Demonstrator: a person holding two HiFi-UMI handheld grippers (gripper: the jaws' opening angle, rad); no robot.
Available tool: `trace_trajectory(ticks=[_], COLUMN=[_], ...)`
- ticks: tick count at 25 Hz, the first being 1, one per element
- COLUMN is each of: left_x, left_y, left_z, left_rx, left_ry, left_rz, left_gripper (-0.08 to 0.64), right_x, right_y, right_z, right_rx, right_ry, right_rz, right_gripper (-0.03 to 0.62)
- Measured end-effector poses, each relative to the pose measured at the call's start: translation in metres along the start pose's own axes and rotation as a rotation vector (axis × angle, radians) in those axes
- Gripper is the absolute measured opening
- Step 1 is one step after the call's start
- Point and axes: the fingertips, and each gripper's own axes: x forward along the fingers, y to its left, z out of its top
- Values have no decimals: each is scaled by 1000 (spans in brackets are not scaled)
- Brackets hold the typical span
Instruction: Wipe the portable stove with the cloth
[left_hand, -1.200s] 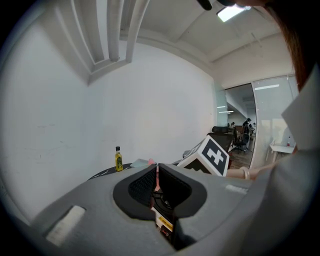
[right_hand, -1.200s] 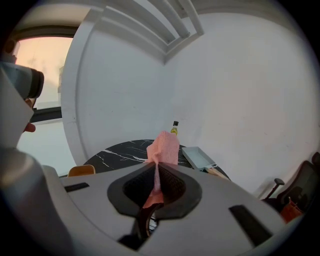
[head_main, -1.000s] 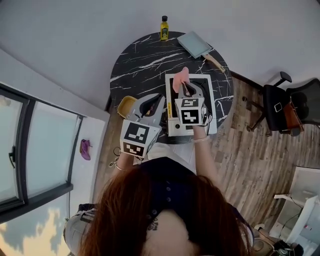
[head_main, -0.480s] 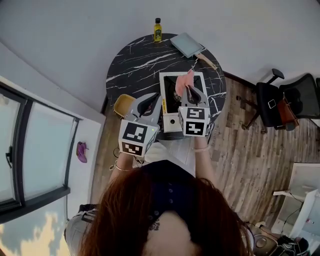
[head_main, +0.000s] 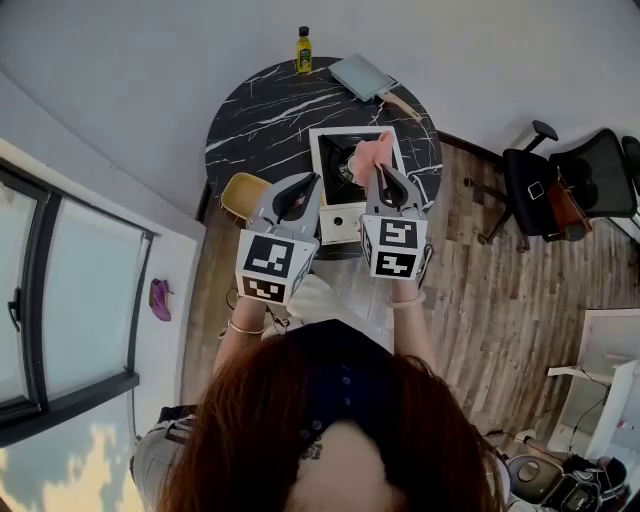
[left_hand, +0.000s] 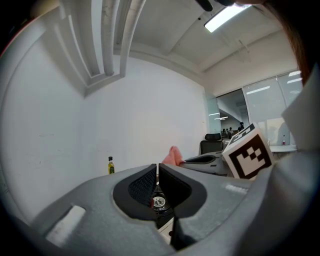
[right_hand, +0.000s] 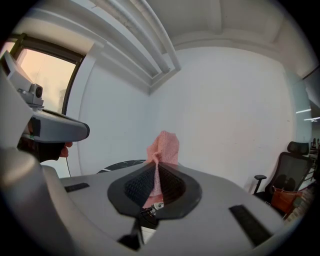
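The pink cloth (right_hand: 163, 145) looks light and limp, so it is best pinched at a bunched fold. The right tool (head_main: 385, 172) is clamped on just such a fold, over the stove (head_main: 338, 222) on the bench (head_main: 255, 125). The left tool (left_hand: 158, 172) is closed on nothing. A small bottle (head_main: 303, 50) holds yellow liquid.

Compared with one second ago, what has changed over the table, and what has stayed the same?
The right gripper, its jaws shut on the pink cloth, carried the cloth from the left part of the portable stove toward its right side. The left gripper stays shut and empty beside the stove. The bottle has not moved on the table.
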Motion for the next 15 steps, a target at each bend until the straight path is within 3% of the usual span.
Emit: trace_trajectory(ticks=[15], left_x=[-27], left_y=[-17], left_z=[12], left_rx=[3], left_ry=[-34], left_rz=[12], left_gripper=[23], right_x=[-61], right_y=[3], right_z=[32], right_rx=[45], right_ry=[-130], right_rz=[-12], right_gripper=[21])
